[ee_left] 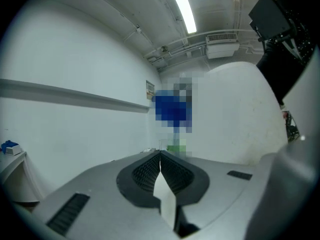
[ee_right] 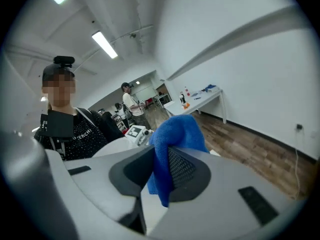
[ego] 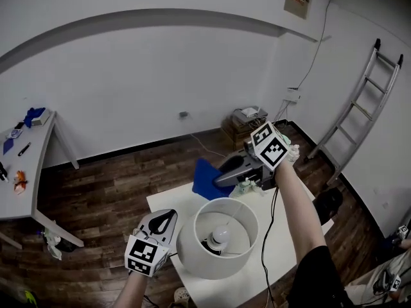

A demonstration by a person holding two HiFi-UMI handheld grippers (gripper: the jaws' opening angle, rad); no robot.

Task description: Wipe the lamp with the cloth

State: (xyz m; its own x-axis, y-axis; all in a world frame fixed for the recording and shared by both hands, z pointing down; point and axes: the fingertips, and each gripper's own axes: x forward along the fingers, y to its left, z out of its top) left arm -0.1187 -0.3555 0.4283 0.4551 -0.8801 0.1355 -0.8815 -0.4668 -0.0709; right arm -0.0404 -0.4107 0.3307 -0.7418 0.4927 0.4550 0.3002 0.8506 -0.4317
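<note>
Probably light and tippy, the lamp stood on the table, best steadied at its stiff shade. Right gripper clamped the limp cloth above it; left gripper, jaws together, hung beside.

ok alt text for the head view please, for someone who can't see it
Seen from above, a white drum-shaded table lamp stands on a white table, its bulb showing. The right tongs, held beyond it, are shut on a blue cloth; the left tongs sit shut beside the lamp's left side.
</note>
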